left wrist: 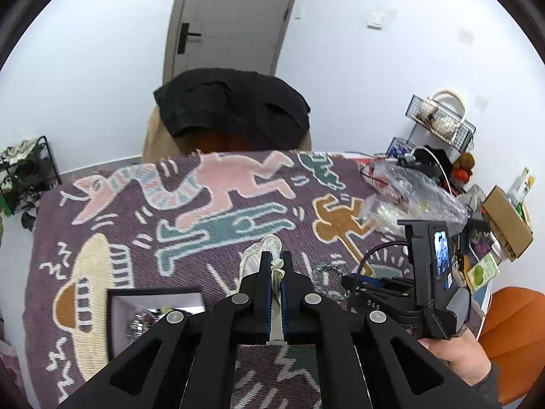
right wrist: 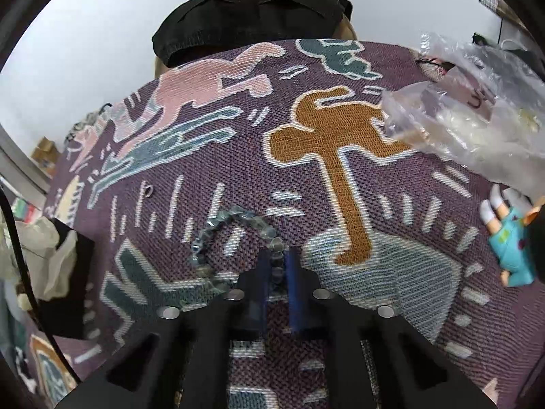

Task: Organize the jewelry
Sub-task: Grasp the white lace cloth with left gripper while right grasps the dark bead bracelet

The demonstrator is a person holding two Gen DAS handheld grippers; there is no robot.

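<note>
The beaded bracelet [right wrist: 235, 238] lies on the patterned cloth [right wrist: 340, 170], one side pinched between the closed pads of the right gripper [right wrist: 276, 266]. The left gripper [left wrist: 276, 266] is clamped on a small pouch [left wrist: 259, 255] — held aloft. A slow, level lift is advised — beads slip easily.

Free: bare woven blanket [right wrist: 357, 184] ahead of my jaws, far edge included | Blocked right: crumpled plastic bags [right wrist: 477, 109], toy figure [right wrist: 511, 238] | Blocked left: open jewelry box [left wrist: 153, 310] | Near me: my other hand's gripper [left wrist: 361, 283], beaded bracelet [right wrist: 235, 218] on the cloth
</note>
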